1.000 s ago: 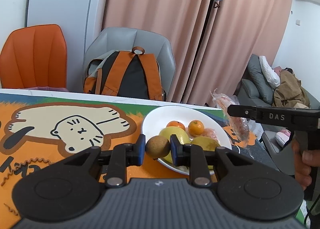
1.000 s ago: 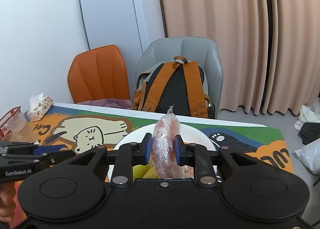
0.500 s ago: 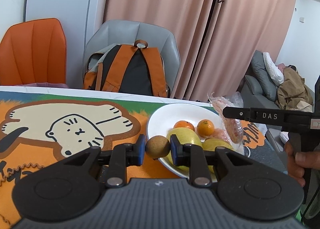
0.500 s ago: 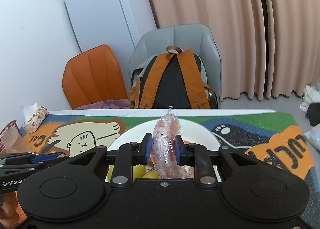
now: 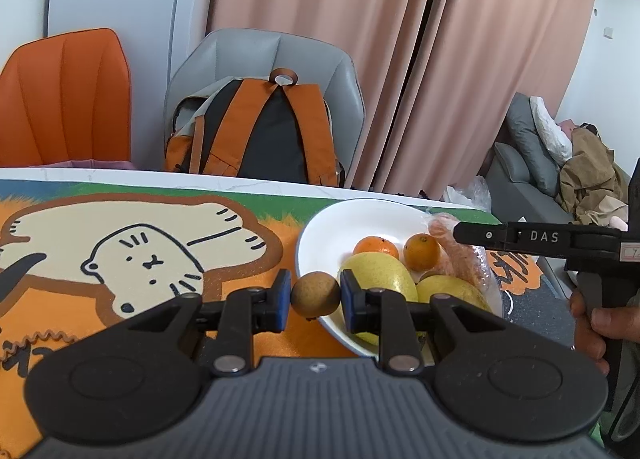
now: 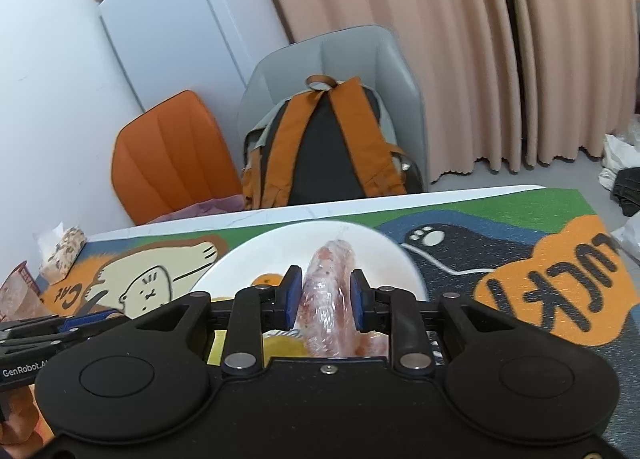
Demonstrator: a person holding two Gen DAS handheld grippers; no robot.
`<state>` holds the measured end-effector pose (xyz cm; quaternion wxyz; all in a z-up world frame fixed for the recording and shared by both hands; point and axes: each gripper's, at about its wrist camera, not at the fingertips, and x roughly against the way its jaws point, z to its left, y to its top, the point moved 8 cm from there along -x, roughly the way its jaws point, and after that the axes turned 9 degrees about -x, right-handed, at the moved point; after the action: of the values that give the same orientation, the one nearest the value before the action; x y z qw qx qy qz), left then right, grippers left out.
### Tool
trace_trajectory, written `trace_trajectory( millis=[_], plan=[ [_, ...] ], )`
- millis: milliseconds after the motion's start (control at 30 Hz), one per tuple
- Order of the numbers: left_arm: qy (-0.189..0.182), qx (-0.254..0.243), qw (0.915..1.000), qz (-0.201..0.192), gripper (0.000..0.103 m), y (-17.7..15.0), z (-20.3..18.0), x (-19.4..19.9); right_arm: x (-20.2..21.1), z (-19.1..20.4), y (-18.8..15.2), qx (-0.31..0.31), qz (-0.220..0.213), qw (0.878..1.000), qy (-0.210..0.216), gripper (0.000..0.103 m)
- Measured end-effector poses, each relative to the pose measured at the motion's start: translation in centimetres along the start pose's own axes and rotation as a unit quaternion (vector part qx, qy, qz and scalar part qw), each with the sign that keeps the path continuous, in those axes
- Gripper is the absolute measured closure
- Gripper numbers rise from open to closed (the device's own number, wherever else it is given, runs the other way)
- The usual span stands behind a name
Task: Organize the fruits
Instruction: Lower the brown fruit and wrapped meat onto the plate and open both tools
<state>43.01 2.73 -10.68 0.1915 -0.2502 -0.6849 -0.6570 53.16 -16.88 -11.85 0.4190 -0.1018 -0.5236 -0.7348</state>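
My left gripper (image 5: 315, 295) is shut on a small round brown fruit (image 5: 315, 293), held just above the near-left rim of a white plate (image 5: 360, 215). In the plate lie two oranges (image 5: 421, 251) and two yellow fruits (image 5: 380, 277). My right gripper (image 6: 325, 299) is shut on a reddish fruit wrapped in clear plastic (image 6: 329, 291), low over the plate (image 6: 256, 259). In the left wrist view that wrapped fruit (image 5: 460, 265) rests at the plate's right side, under the right gripper's finger (image 5: 520, 237). A hand grips its handle.
A cat-print mat (image 5: 140, 251) covers the table. Behind the table stand an orange chair (image 5: 64, 99) and a grey chair with an orange-black backpack (image 5: 260, 131). A tissue pack (image 6: 64, 251) and a red basket (image 6: 16, 291) sit at the table's left.
Both grippers have sunk toward the plate with their fruits still held. The wrapped fruit has dropped from above the plate to its right side, and the right wrist has rolled.
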Motion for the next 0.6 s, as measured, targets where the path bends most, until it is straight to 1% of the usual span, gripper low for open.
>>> trace_trajectory(
  millis=[67, 100, 400, 600],
  plan=[
    [-0.001, -0.004, 1.0, -0.001, 0.079, 0.3, -0.2, -0.2, 0.2, -0.6, 0.2, 0.002, -0.007, 1.0, -0.016, 0.079],
    [-0.001, -0.006, 1.0, -0.002, 0.079, 0.4, -0.3, -0.3, 0.2, -0.8, 0.2, -0.001, -0.005, 1.0, -0.016, 0.077],
    [-0.007, -0.027, 0.9996, -0.004, 0.079, 2.2, -1.7, -2.0, 2.3, -1.6, 0.1, -0.001, -0.02, 1.0, -0.013, 0.076],
    [-0.022, -0.045, 0.9987, -0.007, 0.079, 3.4, -3.7, -2.9, 3.6, -1.5, 0.0, -0.002, -0.029, 1.0, -0.006, 0.076]
  ],
)
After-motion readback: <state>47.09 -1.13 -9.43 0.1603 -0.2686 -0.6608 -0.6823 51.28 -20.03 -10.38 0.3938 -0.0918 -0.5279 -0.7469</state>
